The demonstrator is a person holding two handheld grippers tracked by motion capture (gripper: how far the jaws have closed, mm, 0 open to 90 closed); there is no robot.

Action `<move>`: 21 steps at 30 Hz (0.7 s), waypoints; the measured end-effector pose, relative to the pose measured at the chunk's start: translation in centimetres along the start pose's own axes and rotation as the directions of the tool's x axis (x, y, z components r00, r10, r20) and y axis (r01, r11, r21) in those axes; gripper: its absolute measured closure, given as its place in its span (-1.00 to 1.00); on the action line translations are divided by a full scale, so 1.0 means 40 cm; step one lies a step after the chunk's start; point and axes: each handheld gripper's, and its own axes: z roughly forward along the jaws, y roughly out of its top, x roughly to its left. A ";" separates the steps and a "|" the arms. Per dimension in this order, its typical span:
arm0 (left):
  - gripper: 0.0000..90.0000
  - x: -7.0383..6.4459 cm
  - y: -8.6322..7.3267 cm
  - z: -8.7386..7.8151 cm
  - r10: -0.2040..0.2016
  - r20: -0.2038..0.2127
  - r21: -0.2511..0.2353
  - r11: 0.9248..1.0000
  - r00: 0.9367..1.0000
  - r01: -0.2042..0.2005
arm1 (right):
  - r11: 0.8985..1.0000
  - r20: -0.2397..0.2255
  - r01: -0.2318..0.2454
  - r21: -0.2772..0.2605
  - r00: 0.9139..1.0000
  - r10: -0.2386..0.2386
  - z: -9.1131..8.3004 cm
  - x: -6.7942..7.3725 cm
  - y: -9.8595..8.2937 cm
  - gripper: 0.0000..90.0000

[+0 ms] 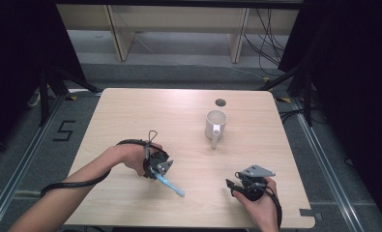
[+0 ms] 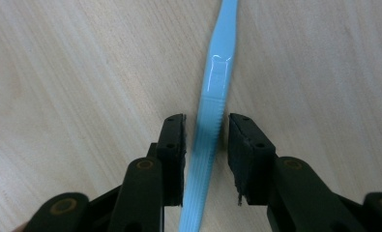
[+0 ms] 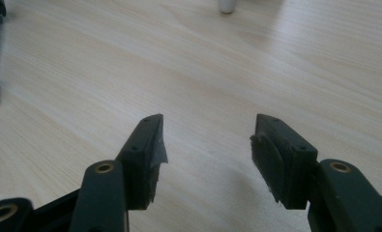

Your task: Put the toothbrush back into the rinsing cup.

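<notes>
Left forearm: we see it come in from the lower left, bare, slanting up toward the gripper.
Left hand (image 1: 130,157): wrapped round our left gripper (image 1: 165,170), which tips downward.
Left jaws: in the left gripper view (image 2: 206,145) they stand a little apart, not pressed together.
Right hand (image 1: 258,205): grips our right gripper (image 1: 233,184) from behind.
Right jaws: in the right gripper view (image 3: 207,145) they gape wide, nothing between them.
</notes>
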 end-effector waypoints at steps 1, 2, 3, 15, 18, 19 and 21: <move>0.50 0.000 0.002 0.000 -0.005 0.003 0.001 1.000 1.000 0.005 | 0.999 0.007 0.038 -0.016 0.999 -0.038 0.003 -0.006 0.000 0.01; 0.50 0.000 0.003 0.000 -0.005 0.004 0.000 1.000 1.000 0.005 | 0.998 0.007 0.061 -0.011 0.998 -0.061 0.003 -0.010 0.000 0.01; 0.50 0.001 0.004 0.000 -0.007 0.006 -0.003 1.000 1.000 0.007 | 0.998 0.007 0.061 -0.011 0.998 -0.061 0.003 -0.010 0.000 0.01; 0.54 0.001 0.014 0.008 -0.017 0.015 0.006 1.000 1.000 0.016 | 0.999 0.001 0.048 -0.006 0.999 -0.048 0.011 -0.009 -0.005 0.01; 0.56 0.001 0.016 0.008 -0.016 0.016 0.013 1.000 1.000 0.015 | 0.998 0.004 0.065 -0.003 0.998 -0.065 0.011 -0.012 -0.004 0.01; 0.57 0.001 0.016 0.008 -0.017 0.014 0.015 1.000 1.000 0.017 | 0.998 0.007 0.055 0.004 0.998 -0.055 0.010 -0.010 -0.004 0.01; 0.62 0.000 0.020 0.008 -0.032 0.017 0.028 0.999 0.999 0.032 | 0.998 -0.003 0.069 -0.009 0.998 -0.069 0.012 -0.013 -0.004 0.01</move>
